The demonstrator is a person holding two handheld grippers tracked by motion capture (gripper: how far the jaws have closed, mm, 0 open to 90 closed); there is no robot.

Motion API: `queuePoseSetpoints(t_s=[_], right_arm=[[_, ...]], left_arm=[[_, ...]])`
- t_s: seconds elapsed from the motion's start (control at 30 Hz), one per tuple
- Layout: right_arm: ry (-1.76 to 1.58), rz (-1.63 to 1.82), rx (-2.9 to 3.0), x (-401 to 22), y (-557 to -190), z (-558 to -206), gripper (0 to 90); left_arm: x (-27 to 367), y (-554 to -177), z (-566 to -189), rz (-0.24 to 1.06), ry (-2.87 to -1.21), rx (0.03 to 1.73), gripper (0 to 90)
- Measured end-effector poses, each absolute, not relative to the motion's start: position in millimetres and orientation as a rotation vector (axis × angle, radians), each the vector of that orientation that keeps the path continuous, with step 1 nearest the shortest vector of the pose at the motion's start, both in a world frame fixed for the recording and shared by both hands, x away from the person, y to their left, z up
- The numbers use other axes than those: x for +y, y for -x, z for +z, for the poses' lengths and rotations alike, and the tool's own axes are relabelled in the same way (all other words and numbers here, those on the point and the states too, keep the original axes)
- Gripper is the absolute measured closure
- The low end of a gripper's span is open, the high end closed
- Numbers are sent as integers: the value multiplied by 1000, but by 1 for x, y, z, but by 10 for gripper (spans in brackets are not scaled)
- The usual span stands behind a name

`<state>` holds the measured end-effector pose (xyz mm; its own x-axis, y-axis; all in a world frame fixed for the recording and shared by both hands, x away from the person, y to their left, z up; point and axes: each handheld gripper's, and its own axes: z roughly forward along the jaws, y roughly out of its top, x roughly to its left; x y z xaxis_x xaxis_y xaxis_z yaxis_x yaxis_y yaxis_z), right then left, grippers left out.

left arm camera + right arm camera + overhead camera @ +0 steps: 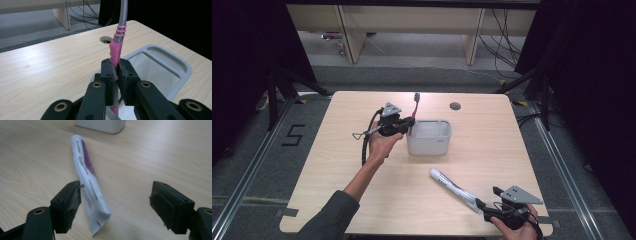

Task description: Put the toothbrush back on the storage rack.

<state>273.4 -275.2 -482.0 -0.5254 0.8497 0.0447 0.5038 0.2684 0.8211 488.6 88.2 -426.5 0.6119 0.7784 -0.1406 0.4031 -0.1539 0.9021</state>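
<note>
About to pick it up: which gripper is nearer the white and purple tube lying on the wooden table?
Right. The right gripper stands open with the white and purple tube lying between its jaws. The left gripper is across the table by the grey plastic bin, shut on a pink toothbrush.

A light wood counter (362, 200) fills the middle of the high view, with a round cable hole (455, 106) near its far edge. Grey floor (257, 165) surrounds it, marked "5" (293, 135) at left. Black curtains (242, 60) darken both upper corners. Pale wooden furniture legs (352, 35) stand at top centre, and black cables (504, 40) trail at upper right.
</note>
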Motion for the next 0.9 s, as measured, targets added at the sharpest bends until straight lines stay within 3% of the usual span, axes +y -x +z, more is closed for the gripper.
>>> queuePoseSetpoints(t_s=[0.9], right_arm=[[-1226, 1154, 2145, -276, -274, -482, 253]], left_arm=[[84, -487, -433, 500, -1838, 978, 821]])
